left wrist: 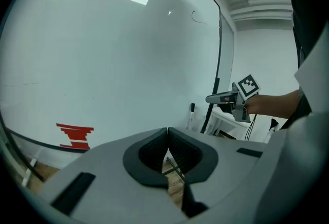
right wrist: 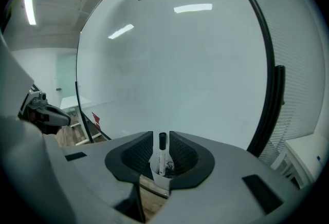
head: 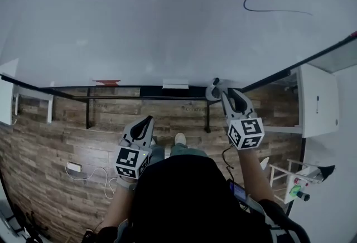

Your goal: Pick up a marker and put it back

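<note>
Marker work finds both tongs held before the whiteboard (right wrist: pixel 195 63). The left tongs (left wrist: pixel 167 129) sit farther back from it, jaws closed on nothing. The right tongs (right wrist: pixel 161 134) are closer, jaws parted. The marker (right wrist: pixel 162 152) stands upright between them, ungripped, in a white holder (right wrist: pixel 157 174) at the whiteboard's lower edge. A thin curved line (head: pixel 268 8) is drawn high on the whiteboard.

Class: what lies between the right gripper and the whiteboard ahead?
A black-capped marker, upright in a white holder, stands between the open jaws; the right gripper view shows it.
</note>
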